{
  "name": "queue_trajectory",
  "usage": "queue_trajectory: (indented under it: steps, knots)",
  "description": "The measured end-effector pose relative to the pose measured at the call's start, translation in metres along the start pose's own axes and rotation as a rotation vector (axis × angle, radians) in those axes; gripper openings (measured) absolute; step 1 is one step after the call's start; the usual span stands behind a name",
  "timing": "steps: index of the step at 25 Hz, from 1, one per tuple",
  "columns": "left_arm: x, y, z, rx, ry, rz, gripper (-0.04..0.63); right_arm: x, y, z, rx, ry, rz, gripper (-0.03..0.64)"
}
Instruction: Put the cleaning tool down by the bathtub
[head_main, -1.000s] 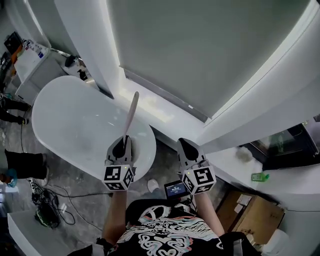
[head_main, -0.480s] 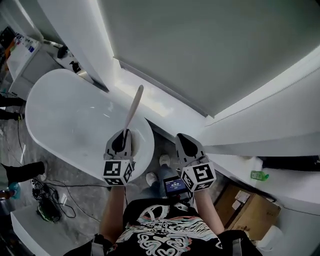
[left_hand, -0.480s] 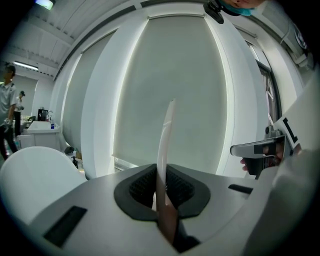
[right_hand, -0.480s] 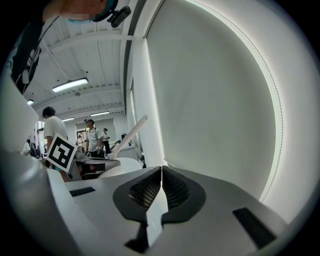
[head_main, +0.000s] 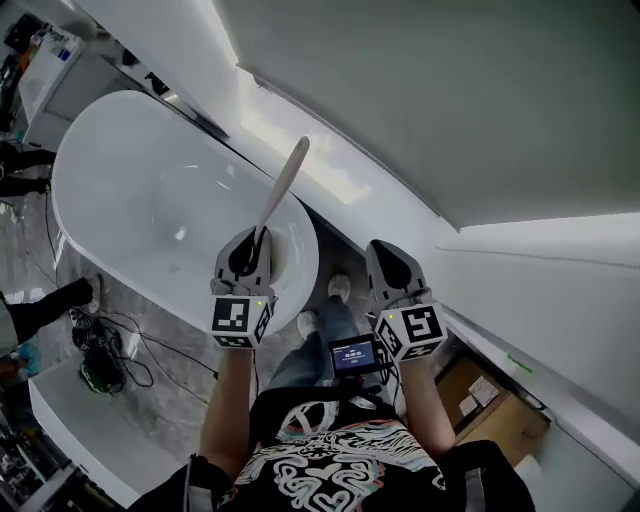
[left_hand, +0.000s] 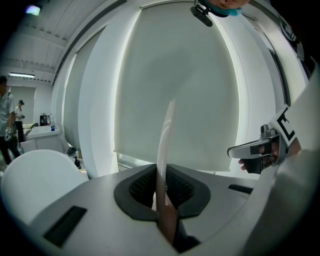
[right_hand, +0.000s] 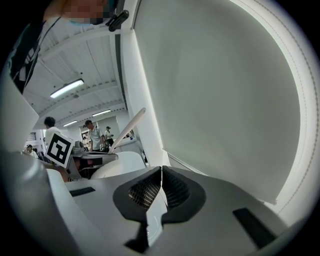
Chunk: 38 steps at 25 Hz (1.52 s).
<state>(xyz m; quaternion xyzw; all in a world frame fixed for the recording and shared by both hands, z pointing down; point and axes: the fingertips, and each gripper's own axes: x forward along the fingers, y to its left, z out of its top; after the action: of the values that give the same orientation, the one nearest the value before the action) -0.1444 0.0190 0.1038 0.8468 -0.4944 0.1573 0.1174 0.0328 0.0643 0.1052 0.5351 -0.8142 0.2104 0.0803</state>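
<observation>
Centre frame, the left gripper (head_main: 250, 254) is clamping the pale cleaning tool (head_main: 284, 184), which is slanting up-right over the white bathtub (head_main: 130, 190) rim. The right gripper (head_main: 388, 262) is gripping nothing, jaws pressed together. Cables (head_main: 100, 360) are lying lower left.

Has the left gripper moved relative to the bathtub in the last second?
Yes, the left gripper has sunk toward the bathtub, over its near end.

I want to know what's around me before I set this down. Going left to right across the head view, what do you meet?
Cables on the floor → left gripper, shut on the cleaning tool → right gripper, shut and empty → cardboard box. The bathtub overlaps several of these, so it is left out.
</observation>
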Motion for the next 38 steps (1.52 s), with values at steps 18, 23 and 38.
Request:
queue_trajectory:
  steps: [18,23,38]
  knots:
    - [0.042,0.016,-0.033,0.031,0.061,0.032,0.035,0.061,-0.029,-0.019,-0.062,0.034,0.021,0.028]
    - [0.06,0.021,-0.036,0.034,0.058,0.012,0.035,0.07,-0.041,-0.024,-0.072,0.022,-0.033,0.028]
    - [0.14,0.044,-0.07,0.318,0.102,-0.122,0.035,0.108,-0.074,-0.077,-0.046,0.079,-0.122,0.028]
